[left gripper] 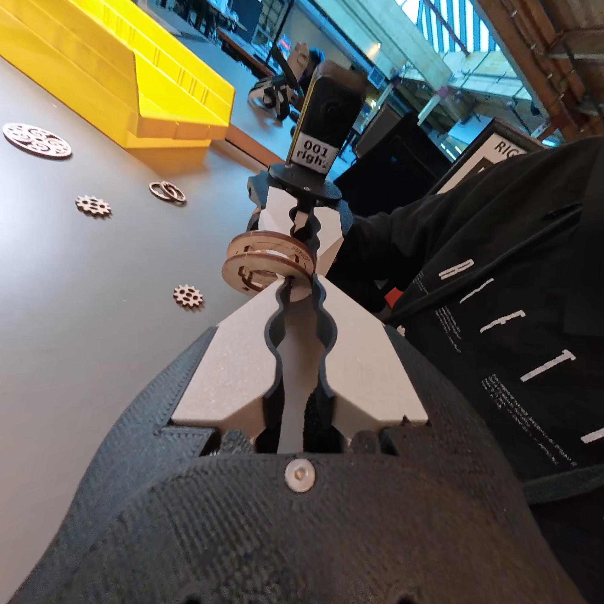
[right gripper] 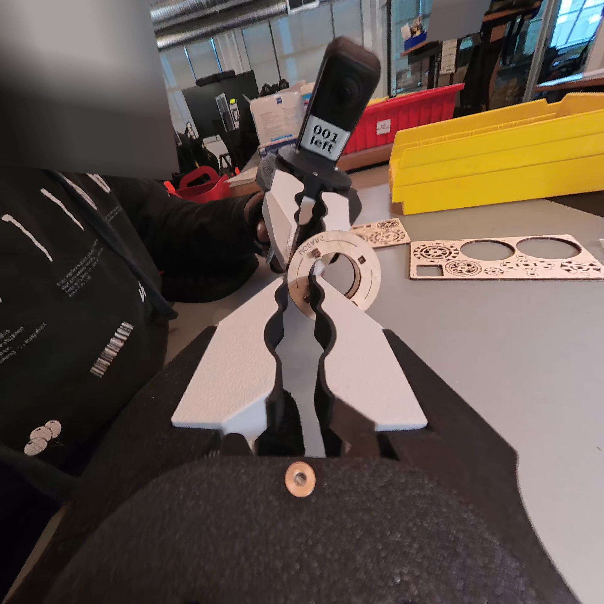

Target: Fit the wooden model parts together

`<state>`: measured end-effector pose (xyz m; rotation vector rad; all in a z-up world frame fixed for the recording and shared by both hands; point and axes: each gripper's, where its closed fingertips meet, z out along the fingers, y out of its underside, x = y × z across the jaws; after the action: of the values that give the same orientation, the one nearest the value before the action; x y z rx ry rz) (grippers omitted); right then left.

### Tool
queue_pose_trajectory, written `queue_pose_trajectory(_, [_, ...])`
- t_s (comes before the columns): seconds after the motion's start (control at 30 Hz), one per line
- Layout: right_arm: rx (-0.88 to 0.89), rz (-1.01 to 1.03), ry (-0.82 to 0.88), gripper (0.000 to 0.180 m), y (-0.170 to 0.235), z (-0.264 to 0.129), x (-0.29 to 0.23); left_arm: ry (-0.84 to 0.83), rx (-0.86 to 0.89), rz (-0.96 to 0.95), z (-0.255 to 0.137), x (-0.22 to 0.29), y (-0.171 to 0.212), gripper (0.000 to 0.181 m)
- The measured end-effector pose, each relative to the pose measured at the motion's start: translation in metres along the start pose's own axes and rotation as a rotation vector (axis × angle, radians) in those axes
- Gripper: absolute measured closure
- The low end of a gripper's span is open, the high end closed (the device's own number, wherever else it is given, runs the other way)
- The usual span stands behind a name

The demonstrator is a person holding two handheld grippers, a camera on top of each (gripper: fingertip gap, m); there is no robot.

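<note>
Two-layer wooden ring assembly [left gripper: 268,266] — tilted, mid-air, above loose gears [left gripper: 188,295]

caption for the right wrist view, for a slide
Both grippers pinch a double-ring wooden assembly above the grey table.

grey table [right gripper: 490,359], windowed workshop behind

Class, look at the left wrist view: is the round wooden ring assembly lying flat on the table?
No: the ring assembly is held above the table, pinched between the left gripper and the right gripper.
</note>
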<state>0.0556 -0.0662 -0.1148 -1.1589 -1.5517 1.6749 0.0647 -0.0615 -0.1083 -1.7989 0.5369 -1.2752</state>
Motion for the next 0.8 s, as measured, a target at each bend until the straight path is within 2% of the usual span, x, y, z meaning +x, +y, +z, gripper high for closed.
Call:
queue_pose_trajectory(0.17, [0.102,0.092,-0.03,0.169,-0.011,-0.004,0.0,-0.019,0.066,0.028,0.002,0.002,-0.006,0.166])
queue_pose_trajectory(0.27, [0.121,0.076,-0.029,0.169,-0.014,-0.002,-0.002,0.006,0.102,0.001,0.0,0.004,-0.007,0.166])
queue_pose_trajectory(0.33, [0.114,0.078,-0.029,0.17,-0.012,-0.002,-0.001,-0.004,0.094,0.012,-0.001,0.004,-0.006,0.171])
queue_pose_trajectory(0.8, [0.011,-0.006,-0.031,0.17,0.0,-0.005,-0.004,-0.035,-0.022,0.015,0.002,0.002,0.009,0.171])
